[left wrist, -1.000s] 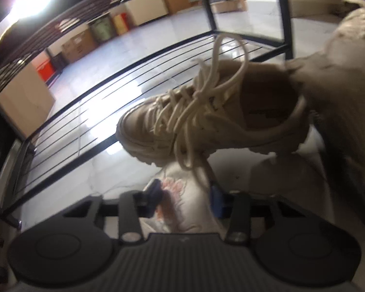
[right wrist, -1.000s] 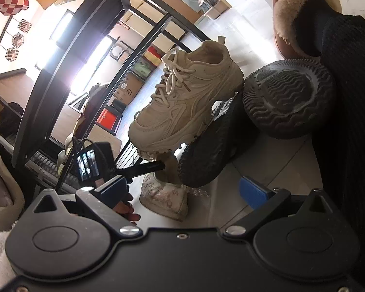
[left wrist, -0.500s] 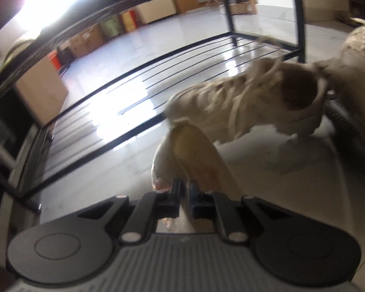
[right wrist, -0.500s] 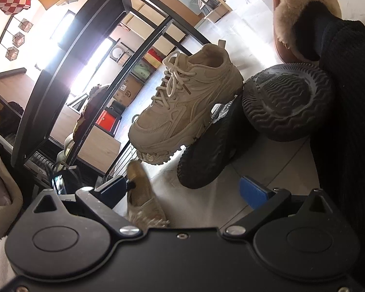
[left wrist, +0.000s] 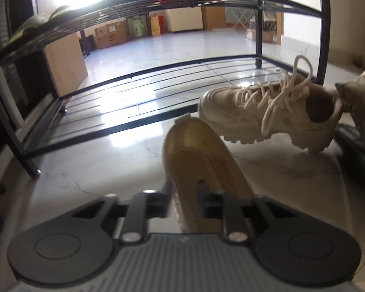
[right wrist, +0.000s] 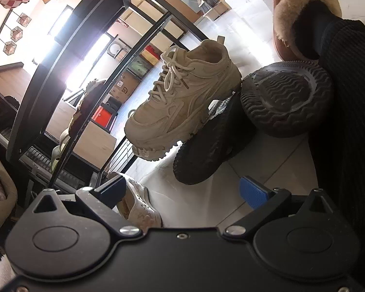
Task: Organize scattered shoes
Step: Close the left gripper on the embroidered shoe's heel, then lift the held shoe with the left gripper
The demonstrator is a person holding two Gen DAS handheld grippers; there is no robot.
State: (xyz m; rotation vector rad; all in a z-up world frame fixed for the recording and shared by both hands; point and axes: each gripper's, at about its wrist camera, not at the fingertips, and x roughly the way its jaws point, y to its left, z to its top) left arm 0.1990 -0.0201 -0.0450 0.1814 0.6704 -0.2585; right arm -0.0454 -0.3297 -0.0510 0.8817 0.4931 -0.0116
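Observation:
A small pale shoe with a tan sole (left wrist: pixel 197 165) lies on its side on the floor, sole towards the left wrist camera. Its near edge sits between the jaws of my left gripper (left wrist: pixel 186 197), which are opening, and the pads no longer pinch it. In the right wrist view the same shoe (right wrist: pixel 138 209) shows low on the left. A beige chunky sneaker (left wrist: pixel 267 116) (right wrist: pixel 182 107) leans on a black shoe (right wrist: pixel 206 146). My right gripper (right wrist: pixel 182 191) hangs open over bare floor, nothing between its fingers.
A black metal shoe rack (left wrist: pixel 133 92) stands just behind the small shoe, its lowest wire shelf bare. Another black shoe lies sole out (right wrist: pixel 287 97). A person's leg in dark ribbed cloth (right wrist: pixel 348 121) and a fur-lined brown slipper (right wrist: pixel 306 7) fill the right side.
My left gripper closed on the small pale shoe, carried it left away from the beige sneaker towards the rack, then spread its jaws. The right gripper stayed still.

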